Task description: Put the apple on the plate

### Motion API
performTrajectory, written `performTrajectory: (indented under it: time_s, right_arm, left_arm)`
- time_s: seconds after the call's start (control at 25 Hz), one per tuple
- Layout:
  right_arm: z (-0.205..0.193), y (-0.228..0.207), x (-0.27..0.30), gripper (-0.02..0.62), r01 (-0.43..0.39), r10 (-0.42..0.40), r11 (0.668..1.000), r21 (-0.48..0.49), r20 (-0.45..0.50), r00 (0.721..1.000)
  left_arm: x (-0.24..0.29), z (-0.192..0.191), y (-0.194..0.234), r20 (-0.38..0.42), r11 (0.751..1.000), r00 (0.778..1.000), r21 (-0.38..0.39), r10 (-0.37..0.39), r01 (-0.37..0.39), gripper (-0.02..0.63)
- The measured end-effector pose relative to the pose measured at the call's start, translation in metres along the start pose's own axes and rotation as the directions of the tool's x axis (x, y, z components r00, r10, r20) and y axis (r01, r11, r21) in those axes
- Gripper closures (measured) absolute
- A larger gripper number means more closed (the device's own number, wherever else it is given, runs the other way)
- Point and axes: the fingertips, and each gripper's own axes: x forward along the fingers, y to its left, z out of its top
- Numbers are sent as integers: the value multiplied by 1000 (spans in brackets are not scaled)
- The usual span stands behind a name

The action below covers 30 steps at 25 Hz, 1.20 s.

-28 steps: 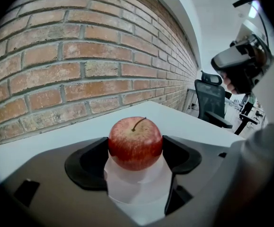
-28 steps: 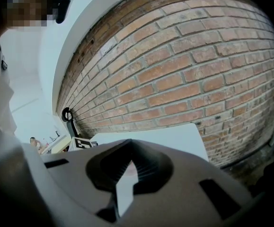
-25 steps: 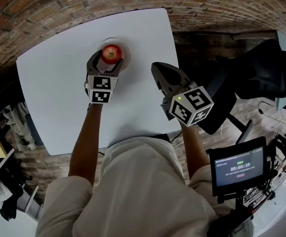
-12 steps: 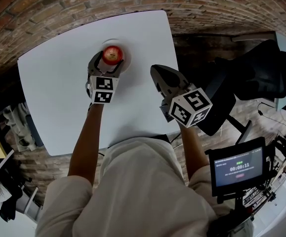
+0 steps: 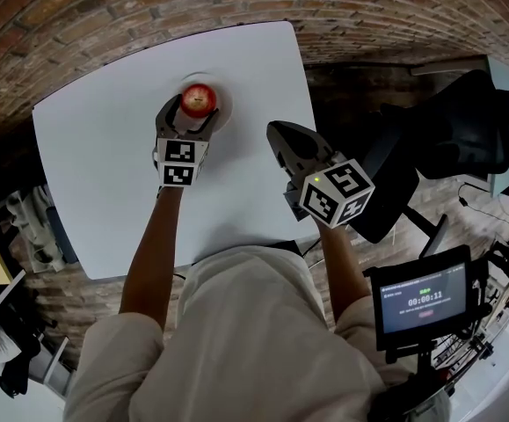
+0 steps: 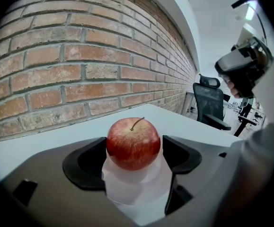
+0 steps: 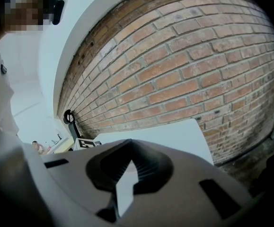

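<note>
Apple (image 5: pixel 198 98): red, stalk up, upright, seated about mid-plate on white plate (image 5: pixel 227 105), far side of white table (image 5: pixel 105 148), near brick wall (image 6: pixel 80 56). Left gripper (image 5: pixel 192 110): reaching in low from the near side, jaws drawn in to the fruit's width, one pad at each flank, seemingly in contact; nothing else between them. Right gripper (image 5: pixel 278 133): jaws closed together, holding nothing, hovering over the table's right part, well apart from plate and fruit. Task status, by judgement: placement as good as done, release outstanding. Handling note for release: open both jaws evenly and only far enough to clear the skin, without twisting or lifting, so as not to roll a round fruit on a shallow dish; confirm full rest on the plate before letting go; then draw back straight along the line of approach, low and slow, pads clear of the flanks first. Leave right gripper parked aside, out of the path. Risk, by judgement: dragging by one pad, tipping or rolling toward the plate's edge.
</note>
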Motion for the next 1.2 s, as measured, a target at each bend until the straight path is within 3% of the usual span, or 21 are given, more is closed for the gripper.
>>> performTrajectory:
  time_s: [0.64,1.2]
  right_arm:
    - [4,2,-5,591,0,0,1000,-10,10,1000]
    - [14,18,-14,591,-11,13,999,-46,36,999]
  left_arm:
    - [-17,18,9,88,998,995,3,56,-56,239]
    - [-46,32,9,104,996,991,20,83,-85,242]
